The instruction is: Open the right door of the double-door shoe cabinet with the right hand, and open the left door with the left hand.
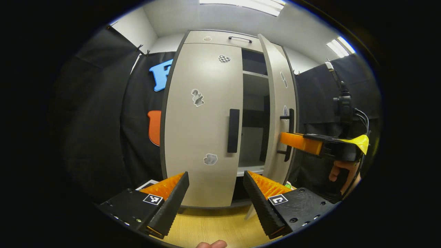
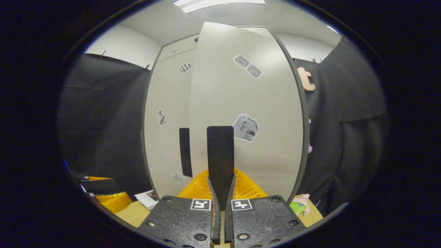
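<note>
In the left gripper view, the double-door shoe cabinet [image 1: 220, 117] is being faced head-on. Its right door [image 1: 279, 103] is being swung out on its hinge, with the dark shelves [image 1: 254, 74] behind it being exposed, while the left door [image 1: 203, 124] is standing flush and unopened. The left claw [image 1: 216, 193] is being held wide open and empty, low in front of the left door and short of its black vertical handle [image 1: 233, 131]. To the right, the right claw [image 1: 293, 139] is being kept at the right door's handle [image 1: 289, 134] by a hand [image 1: 339, 172]; whether both fingers are pressing on the bar cannot be told from here.

In the right gripper view, the right claw [image 2: 220, 186] is being seen closed around the right door's handle [image 2: 220, 162], the black bar rising from between its orange fingers [image 2: 198, 187], with the stickered door face [image 2: 246, 117] directly behind. The left door's handle [image 2: 185, 151] is showing just to the left.

The first step, opening the right door, is judged to be partway done. Next, that door is likely to need drawing wider, and the left claw will need bringing forward and closing on the left handle.
</note>
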`<state>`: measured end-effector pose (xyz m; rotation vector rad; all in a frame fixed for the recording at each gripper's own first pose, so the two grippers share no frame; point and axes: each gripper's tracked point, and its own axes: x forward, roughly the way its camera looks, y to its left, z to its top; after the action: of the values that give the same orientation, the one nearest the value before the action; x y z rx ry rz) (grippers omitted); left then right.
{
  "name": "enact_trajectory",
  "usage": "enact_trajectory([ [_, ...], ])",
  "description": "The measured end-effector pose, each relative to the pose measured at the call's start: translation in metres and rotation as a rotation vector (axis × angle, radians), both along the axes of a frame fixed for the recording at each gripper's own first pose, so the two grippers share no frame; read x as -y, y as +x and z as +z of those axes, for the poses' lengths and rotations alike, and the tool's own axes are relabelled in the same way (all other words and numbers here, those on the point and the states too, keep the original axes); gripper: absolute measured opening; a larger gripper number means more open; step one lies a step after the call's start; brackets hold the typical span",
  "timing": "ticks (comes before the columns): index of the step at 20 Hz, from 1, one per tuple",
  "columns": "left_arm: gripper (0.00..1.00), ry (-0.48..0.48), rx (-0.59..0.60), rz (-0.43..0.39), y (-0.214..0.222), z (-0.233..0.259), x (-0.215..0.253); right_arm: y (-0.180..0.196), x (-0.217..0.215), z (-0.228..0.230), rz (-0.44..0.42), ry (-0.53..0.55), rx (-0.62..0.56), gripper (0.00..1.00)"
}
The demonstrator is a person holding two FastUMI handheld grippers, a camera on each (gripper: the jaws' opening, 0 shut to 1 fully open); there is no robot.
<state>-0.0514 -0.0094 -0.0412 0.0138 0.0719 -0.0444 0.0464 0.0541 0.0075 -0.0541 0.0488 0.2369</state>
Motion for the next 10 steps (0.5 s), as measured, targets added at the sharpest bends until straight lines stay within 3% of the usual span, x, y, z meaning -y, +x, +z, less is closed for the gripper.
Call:
enact_trajectory([
  [10,0.95,-0.013,0.026,-0.02,0.007,0.008,0.038,-0.049,0.07,0.011,-0.038,-0.011,0.003,0.07],
])
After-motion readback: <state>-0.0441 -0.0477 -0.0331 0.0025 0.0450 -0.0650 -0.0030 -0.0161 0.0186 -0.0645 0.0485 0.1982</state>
